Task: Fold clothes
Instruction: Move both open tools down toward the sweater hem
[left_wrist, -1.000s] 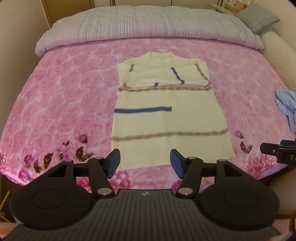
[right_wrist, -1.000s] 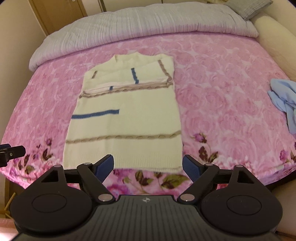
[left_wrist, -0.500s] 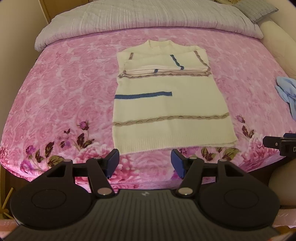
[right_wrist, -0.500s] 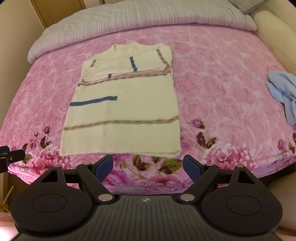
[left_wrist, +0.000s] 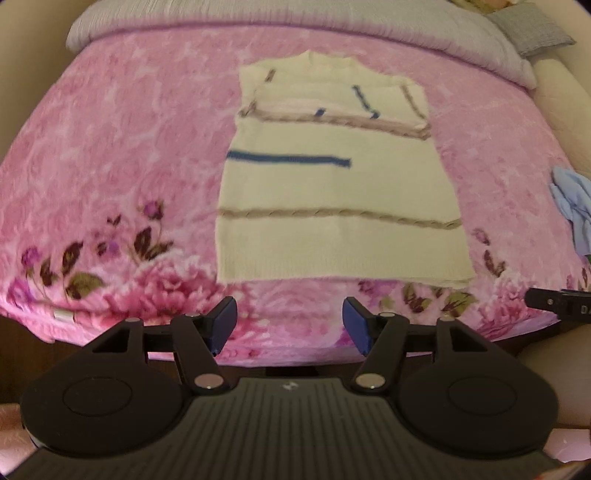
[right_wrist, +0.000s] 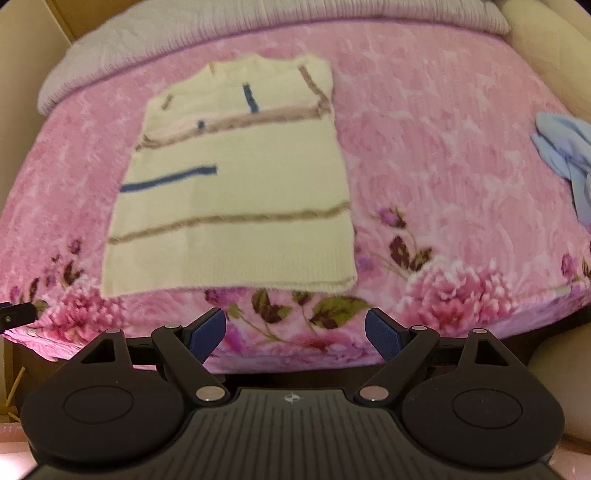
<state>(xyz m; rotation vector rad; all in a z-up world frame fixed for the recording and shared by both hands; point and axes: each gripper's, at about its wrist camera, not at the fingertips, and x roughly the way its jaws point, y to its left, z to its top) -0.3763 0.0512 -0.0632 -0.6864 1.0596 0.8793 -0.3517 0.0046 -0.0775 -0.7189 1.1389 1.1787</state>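
Pink floral bed (left_wrist: 122, 155): left gripper (left_wrist: 289, 325) and right gripper (right_wrist: 295, 334) jaws open, empty, over its near edge. Cream striped sweater (left_wrist: 332, 192) flat mid-bed, sleeves folded in. Blue garment (right_wrist: 565, 147) far right.

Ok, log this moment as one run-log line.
left hand-held gripper: open, empty | right hand-held gripper: open, empty | sweater: flat on bed, sleeves folded in, unheld

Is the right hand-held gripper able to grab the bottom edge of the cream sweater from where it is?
Probably yes. The right hand-held gripper is open and empty, and only bare pink blanket lies between it and the sweater hem. Nothing sits on the hem or blocks the way.
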